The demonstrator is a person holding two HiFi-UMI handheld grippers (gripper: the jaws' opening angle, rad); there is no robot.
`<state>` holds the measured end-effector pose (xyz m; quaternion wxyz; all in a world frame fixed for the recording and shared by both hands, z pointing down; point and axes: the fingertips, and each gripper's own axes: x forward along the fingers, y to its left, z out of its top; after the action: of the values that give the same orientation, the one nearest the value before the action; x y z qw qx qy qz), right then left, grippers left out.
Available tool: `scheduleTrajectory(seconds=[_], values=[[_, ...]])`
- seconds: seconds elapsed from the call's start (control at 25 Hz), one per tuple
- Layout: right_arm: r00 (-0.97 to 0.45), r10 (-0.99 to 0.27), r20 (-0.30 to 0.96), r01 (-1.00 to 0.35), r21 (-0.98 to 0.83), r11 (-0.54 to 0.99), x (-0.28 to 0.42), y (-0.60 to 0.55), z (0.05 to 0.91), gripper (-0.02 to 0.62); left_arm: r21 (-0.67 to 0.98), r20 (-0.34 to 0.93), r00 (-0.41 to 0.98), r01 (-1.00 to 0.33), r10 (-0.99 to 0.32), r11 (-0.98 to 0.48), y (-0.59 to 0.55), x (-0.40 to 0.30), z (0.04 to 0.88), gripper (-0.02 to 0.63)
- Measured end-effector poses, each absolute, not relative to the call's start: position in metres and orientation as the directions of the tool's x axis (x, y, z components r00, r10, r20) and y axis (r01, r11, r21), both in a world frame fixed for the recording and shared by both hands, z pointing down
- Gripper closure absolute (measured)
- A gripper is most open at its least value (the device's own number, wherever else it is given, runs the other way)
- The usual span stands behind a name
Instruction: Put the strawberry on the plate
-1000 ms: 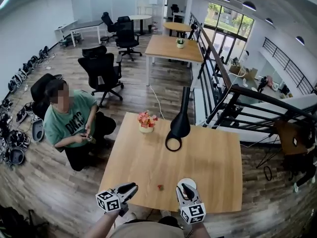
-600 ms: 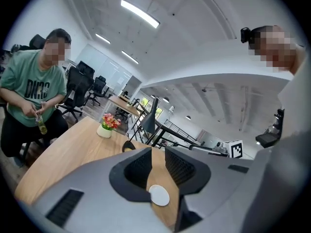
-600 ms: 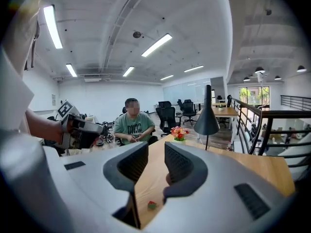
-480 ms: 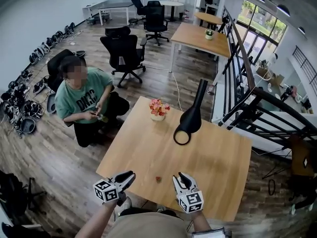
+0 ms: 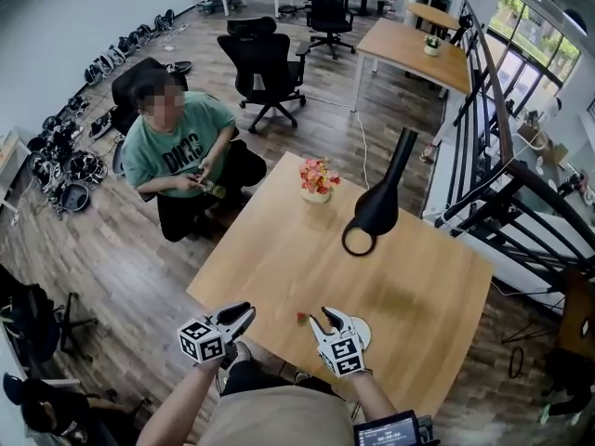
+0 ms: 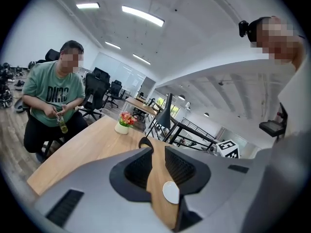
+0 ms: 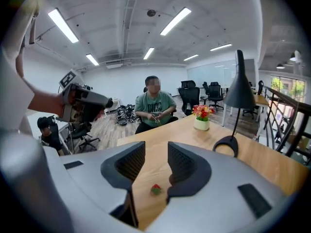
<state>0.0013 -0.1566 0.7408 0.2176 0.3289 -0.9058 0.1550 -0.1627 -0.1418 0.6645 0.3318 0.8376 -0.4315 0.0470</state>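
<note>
**Reaching for the strawberry, no grasp yet**

Step in hand: the approach. The strawberry [image 5: 301,318], small and red, lies on the wooden table [image 5: 307,249] near its front edge. It is apart from the white plate [image 5: 363,329], which sits just to its right, partly hidden behind the right gripper [image 5: 328,321].

Right gripper view: the jaws have just been opening and stand parted. The berry shows in the gap between them, on the tabletop a little ahead, with neither pad touching it. Released, holding nothing.

The left gripper [image 5: 240,314] hovers at the table edge to the berry's left. Its jaws are a little apart, with only tabletop and plate seen through the gap. Empty too.

Next move, as I judge it: bring the right jaws forward and down to straddle the berry, then close gently. The fruit is soft and small, easy to bruise or nudge away. Then lift and carry it the short way right to the plate.
</note>
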Motion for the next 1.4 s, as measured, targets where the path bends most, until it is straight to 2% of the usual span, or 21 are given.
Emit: scheduleTrajectory(seconds=[0.28,0.32,0.36,0.4,0.92,1.4], values=[[-0.692,-0.426,0.583,-0.617,-0.171,0.768,-0.013,-0.146,0.811,0.466,0.501,0.396,0.609,-0.77,-0.687,-0.395,-0.142,-0.155,0.677,0.518],[-0.689,-0.413,0.595,-0.616,-0.18,0.767,-0.014,-0.147,0.821,0.422,0.496,0.403,0.611,-0.771,-0.681,-0.399,-0.143,-0.153,0.68,0.53],[-0.683,-0.4,0.61,-0.617,-0.19,0.763,-0.015,-0.146,0.831,0.413,0.492,0.408,0.615,-0.771,-0.675,-0.405,-0.143,-0.151,0.683,0.595],[-0.675,-0.388,0.628,-0.62,-0.196,0.76,-0.016,-0.145,0.842,0.413,0.49,0.409,0.621,-0.768,-0.669,-0.413,-0.143,-0.15,0.685,0.601],[-0.516,-0.242,0.821,-0.579,-0.127,0.805,-0.049,-0.124,0.954,0.414,0.498,0.43,0.698,-0.712,-0.572,-0.495,-0.153,-0.147,0.689,0.601],[-0.435,-0.213,0.875,-0.584,-0.095,0.806,-0.046,-0.128,1.009,0.414,0.466,0.431,0.693,-0.719,-0.578,-0.516,-0.175,-0.144,0.673,0.601]])
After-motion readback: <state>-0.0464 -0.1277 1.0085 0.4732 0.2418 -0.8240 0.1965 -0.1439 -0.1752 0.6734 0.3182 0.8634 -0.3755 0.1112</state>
